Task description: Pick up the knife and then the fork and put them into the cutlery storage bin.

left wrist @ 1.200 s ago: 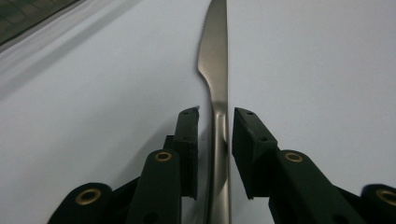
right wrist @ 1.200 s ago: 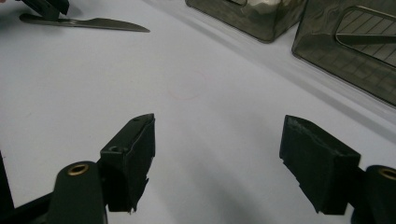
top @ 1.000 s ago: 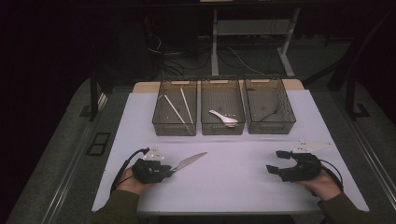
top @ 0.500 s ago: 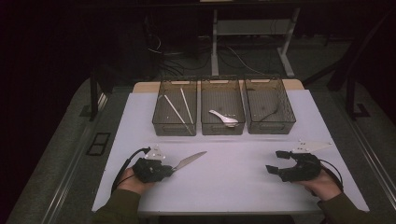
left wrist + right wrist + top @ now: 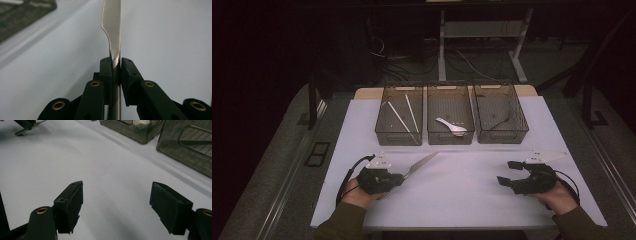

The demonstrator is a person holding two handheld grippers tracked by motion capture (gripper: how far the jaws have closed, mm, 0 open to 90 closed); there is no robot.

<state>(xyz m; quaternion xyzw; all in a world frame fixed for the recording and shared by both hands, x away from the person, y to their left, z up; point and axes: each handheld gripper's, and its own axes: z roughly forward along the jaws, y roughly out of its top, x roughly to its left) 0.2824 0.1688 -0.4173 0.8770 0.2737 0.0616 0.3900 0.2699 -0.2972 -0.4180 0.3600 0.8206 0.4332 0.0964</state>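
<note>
From above, the left gripper (image 5: 398, 177) held a knife (image 5: 421, 164) low over the table (image 5: 472, 190), its jaws having just closed; its own view showed them clamping the handle; the right gripper (image 5: 117, 208) gaped empty, so binning seemed next.

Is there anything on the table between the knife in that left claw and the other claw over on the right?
No. In the high view, only bare white table lies between the knife and the right gripper.
</note>
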